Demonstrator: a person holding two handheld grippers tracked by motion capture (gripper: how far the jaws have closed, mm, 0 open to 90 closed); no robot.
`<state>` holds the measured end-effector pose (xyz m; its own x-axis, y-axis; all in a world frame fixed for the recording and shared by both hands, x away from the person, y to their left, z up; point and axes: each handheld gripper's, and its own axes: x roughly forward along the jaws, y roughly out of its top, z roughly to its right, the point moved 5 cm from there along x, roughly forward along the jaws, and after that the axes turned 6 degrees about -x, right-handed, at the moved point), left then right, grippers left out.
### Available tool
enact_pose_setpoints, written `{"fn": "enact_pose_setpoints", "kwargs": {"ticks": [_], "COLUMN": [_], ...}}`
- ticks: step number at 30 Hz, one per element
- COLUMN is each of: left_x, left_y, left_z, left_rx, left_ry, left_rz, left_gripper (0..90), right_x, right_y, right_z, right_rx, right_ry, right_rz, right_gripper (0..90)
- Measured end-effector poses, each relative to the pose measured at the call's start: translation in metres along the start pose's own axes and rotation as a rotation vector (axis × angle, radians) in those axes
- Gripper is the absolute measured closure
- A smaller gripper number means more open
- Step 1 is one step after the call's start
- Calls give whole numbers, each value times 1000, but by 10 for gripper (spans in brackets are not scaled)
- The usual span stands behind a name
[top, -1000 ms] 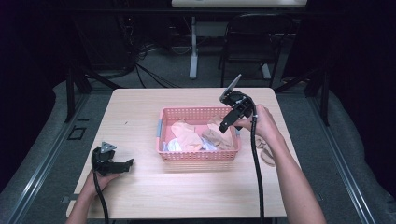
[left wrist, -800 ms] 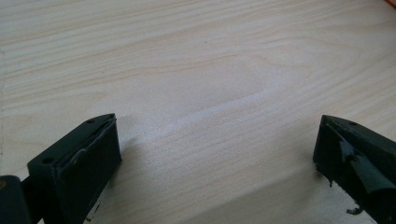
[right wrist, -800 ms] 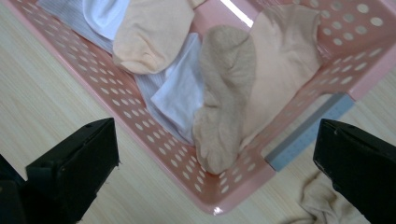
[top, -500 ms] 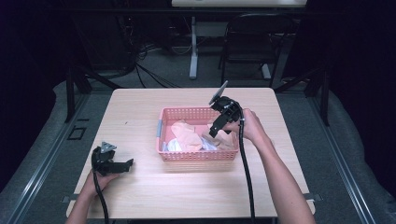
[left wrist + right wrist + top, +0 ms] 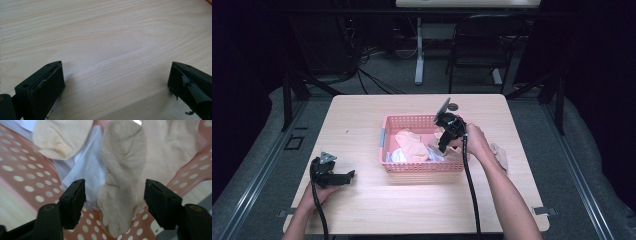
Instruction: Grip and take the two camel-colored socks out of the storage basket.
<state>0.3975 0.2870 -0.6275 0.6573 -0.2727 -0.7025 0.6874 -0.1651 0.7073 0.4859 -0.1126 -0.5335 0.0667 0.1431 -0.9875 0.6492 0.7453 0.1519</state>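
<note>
A pink perforated basket (image 5: pixel 392 122) sits mid-table with socks and pale cloth inside. My right gripper (image 5: pixel 443 144) reaches down into its right side, open, jaws spread either side of a beige sock (image 5: pixel 120 182) that lies between them, untouched. A cream sock (image 5: pixel 58 138) and white striped cloth (image 5: pixel 85 170) lie beside it on the basket floor (image 5: pixel 22 172). My left gripper (image 5: pixel 348 175) rests on the table at the front left, open, with bare wood (image 5: pixel 112 50) between its jaws.
A beige sock (image 5: pixel 501 154) lies on the table right of the basket, by the right hand. A small dark round mark (image 5: pixel 454 106) sits behind the basket. A chair (image 5: pixel 477 45) and cables stand on the floor beyond the far edge.
My right gripper has moved left and down from the basket's right rim into the basket, over the beige sock. The left gripper has stayed put.
</note>
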Motion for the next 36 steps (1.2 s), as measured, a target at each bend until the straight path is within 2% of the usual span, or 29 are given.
{"fn": "enact_pose_setpoints", "kwargs": {"ticks": [2, 3, 5, 7, 8, 12, 15, 16, 17, 19, 20, 23, 25, 27, 28, 29, 32, 36], "left_x": [0, 0, 0, 0, 0, 0, 0, 0, 0, 0, 0, 0, 0, 0, 0, 0, 0, 0], "left_y": [0, 0, 0, 0, 0, 0, 0, 0, 0, 0, 0, 0, 0, 0, 0, 0, 0, 0], "left_z": [0, 0, 0, 0, 0, 0, 0, 0, 0, 0, 0, 0, 0, 0, 0, 0, 0, 0], "left_rx": [3, 2, 0, 1, 2, 1, 1, 0, 0, 0, 1, 3, 0, -1, -1, -1, -1, -1], "left_ry": [1, 1, 0, 0, 1, 0, 0, 0, 0, 0, 0, 1, 1, 2, 2, 2, 1, 1], "left_rz": [1, 0, 0, 0, 0, 0, 1, 1, 1, 1, 1, 2, 1, 1, 1, 1, 1, 1], "left_gripper": [4, 4, 4, 4, 4, 4, 4, 4, 4, 4, 4, 4, 4, 5, 5, 5, 5, 5], "right_x": [10, 13, 19, 22, 25, 31, 30, 33, 32, 32, 30, 23, 18, 10, 7, 2, -11, -28], "right_y": [0, 0, 1, 1, 2, 1, -1, -1, -1, -2, -2, -2, -2, -2, -2, -2, -1, 1], "right_z": [0, 2, 2, 3, 3, 4, 6, 4, 5, 3, 4, 3, 3, 4, 2, 3, 1, -2], "right_rx": [10, -8, 7, 2, 16, 23, -3, 23, 9, 27, 16, 12, 27, 19, 28, 14, 19, 5], "right_ry": [-9, -15, -22, -29, -30, -37, -43, -42, -47, -48, -53, -55, -48, -48, -44, -48, -51, -57], "right_rz": [-10, -43, -48, -61, -49, -70, -113, -81, -99, -77, -85, -62, -37, -39, -14, -22, 10, 26], "right_gripper": [392, 414, 453, 492, 506, 593, 668, 720, 745, 797, 811, 837, 844, 848, 850, 850, 852, 853]}}
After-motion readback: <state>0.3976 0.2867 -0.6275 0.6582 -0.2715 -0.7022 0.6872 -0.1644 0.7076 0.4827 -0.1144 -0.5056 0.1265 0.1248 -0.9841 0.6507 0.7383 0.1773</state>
